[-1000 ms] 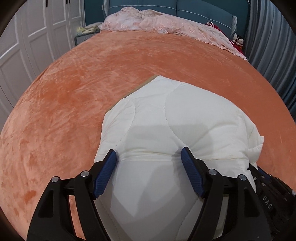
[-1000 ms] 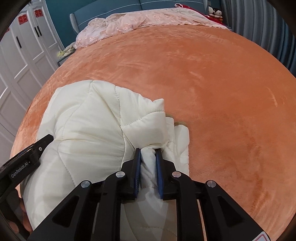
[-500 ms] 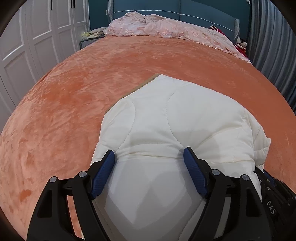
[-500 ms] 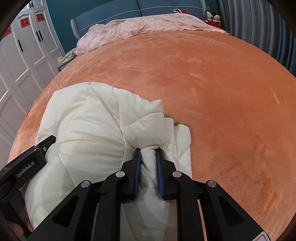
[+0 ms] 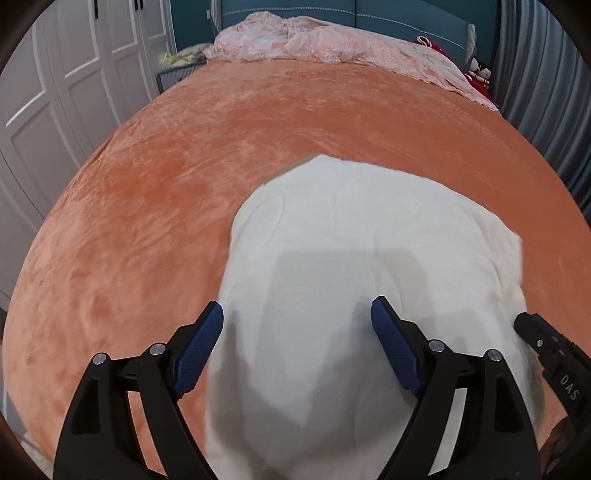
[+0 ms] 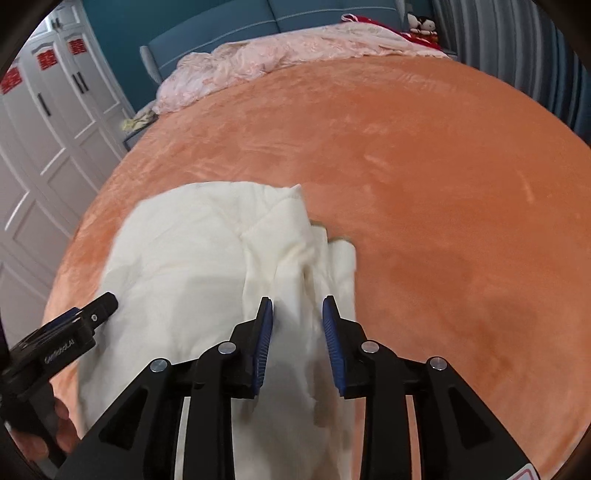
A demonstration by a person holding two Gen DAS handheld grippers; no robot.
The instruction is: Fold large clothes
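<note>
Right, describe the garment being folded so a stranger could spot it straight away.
Start from the big orange blanket that covers the bed. At its near end, under both grippers, lies the cream quilted jacket, bunched into a puffy bundle. Unlike the pink lacy cover heaped by the headboard, it is plain, padded and stitched in panels.

Both fisheye cameras sit low and close over the cream quilted padded garment (image 5: 362, 266) (image 6: 207, 258), looking up the orange plush bedspread (image 5: 155, 192) (image 6: 443, 184) toward the teal upholstered headboard (image 5: 388, 18) (image 6: 314, 11). The left camera looks from the garment's left side, the right from its right; each catches the other's black tool at its edge.
</note>
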